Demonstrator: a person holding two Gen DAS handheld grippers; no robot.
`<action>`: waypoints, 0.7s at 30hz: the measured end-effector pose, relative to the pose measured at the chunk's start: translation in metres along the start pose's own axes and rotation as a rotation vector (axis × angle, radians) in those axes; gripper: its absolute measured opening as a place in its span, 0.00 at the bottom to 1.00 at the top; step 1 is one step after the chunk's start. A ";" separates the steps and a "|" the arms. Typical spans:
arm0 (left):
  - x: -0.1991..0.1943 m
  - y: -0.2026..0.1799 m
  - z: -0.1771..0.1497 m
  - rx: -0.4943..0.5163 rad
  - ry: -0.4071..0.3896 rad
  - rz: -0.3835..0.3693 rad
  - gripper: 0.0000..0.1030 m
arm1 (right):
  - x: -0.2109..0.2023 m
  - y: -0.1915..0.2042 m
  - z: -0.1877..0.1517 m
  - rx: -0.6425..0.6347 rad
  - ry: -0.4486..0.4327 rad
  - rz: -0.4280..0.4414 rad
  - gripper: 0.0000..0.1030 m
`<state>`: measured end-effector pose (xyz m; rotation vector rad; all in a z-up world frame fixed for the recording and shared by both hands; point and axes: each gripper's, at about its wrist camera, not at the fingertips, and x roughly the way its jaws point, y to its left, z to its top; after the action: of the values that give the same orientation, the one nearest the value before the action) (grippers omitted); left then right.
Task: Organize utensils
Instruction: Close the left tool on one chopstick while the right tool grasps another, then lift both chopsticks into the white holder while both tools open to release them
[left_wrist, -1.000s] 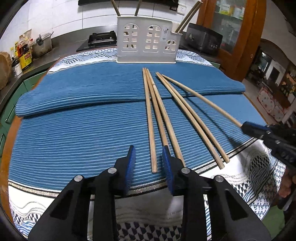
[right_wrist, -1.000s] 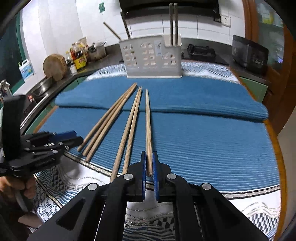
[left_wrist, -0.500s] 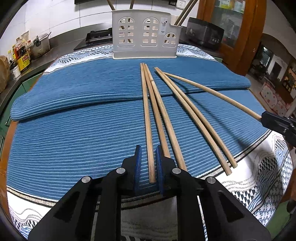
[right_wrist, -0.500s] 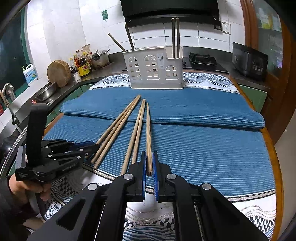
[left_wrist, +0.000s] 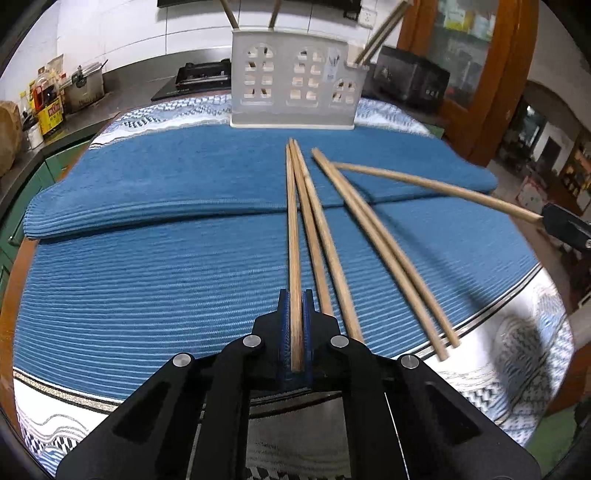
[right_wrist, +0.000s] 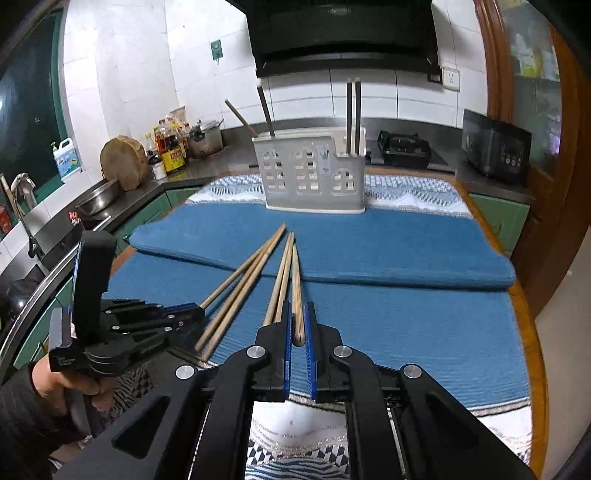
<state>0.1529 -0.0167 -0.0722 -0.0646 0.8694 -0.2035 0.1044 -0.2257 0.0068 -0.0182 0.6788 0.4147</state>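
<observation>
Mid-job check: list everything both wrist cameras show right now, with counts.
loose chopsticks: 4, light wood, lying on the mat between the grippers
left chopstick: 1, light wood, in the left gripper
right chopstick: 1, light wood, in the right gripper
utensil holder: 1, white, far end of the table
handles in holder: 4, dark, upright
mat: 1, blue, folded
tablecloth: 1, white patterned, under the mat
left gripper: black, closed
right gripper: black, closed

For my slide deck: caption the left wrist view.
Left gripper clamps one chopstick on the blue mat, facing the white utensil holder.
</observation>
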 end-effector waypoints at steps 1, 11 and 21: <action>-0.005 0.001 0.002 -0.002 -0.016 -0.001 0.05 | -0.002 0.000 0.003 -0.004 -0.009 0.000 0.06; -0.047 0.006 0.029 -0.011 -0.158 -0.034 0.05 | -0.019 0.000 0.049 -0.032 -0.084 0.028 0.07; -0.063 0.013 0.058 0.005 -0.220 -0.046 0.05 | -0.016 -0.001 0.106 -0.080 -0.102 0.060 0.07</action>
<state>0.1598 0.0073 0.0112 -0.1001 0.6485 -0.2372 0.1580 -0.2165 0.0991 -0.0525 0.5625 0.4967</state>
